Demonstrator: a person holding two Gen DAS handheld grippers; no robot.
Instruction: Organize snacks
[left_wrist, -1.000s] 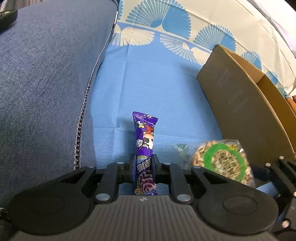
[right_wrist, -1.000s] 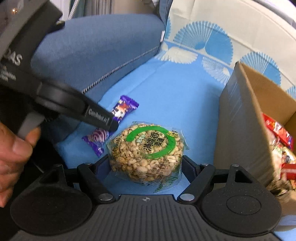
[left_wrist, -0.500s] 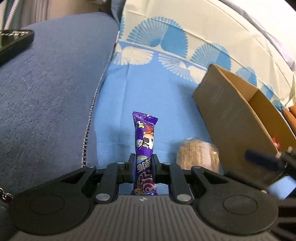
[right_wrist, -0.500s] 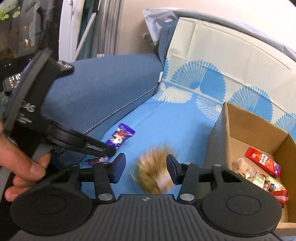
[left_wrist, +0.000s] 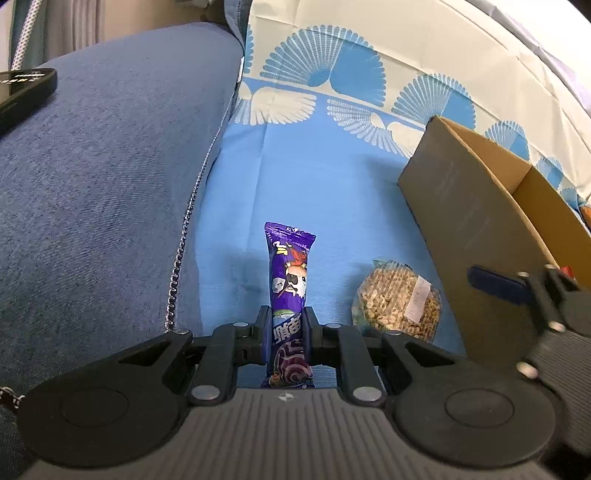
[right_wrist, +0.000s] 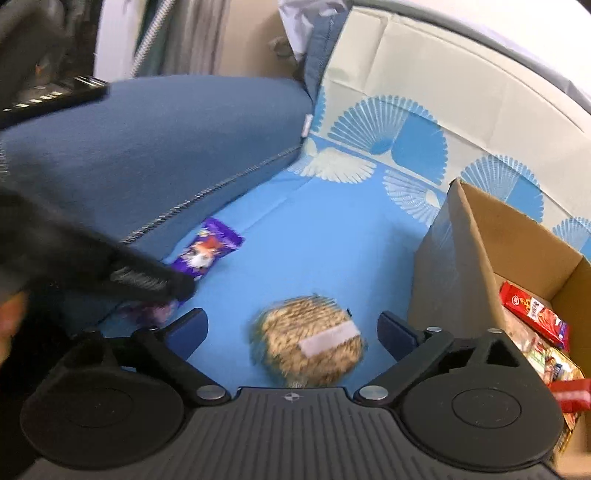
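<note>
Jaws of our left gripper (left_wrist: 286, 332) pinch the purple foil snack bar (left_wrist: 290, 280), its far end pointing away over the blue bedsheet (left_wrist: 325, 192). Our right gripper (right_wrist: 291, 330) has just been opening; its jaws stand wide, the round puffed-grain cake in clear wrap (right_wrist: 310, 341) lying loose between them, untouched. Beyond, right, the open brown cardboard box (right_wrist: 461, 258) holds red packets.
</note>
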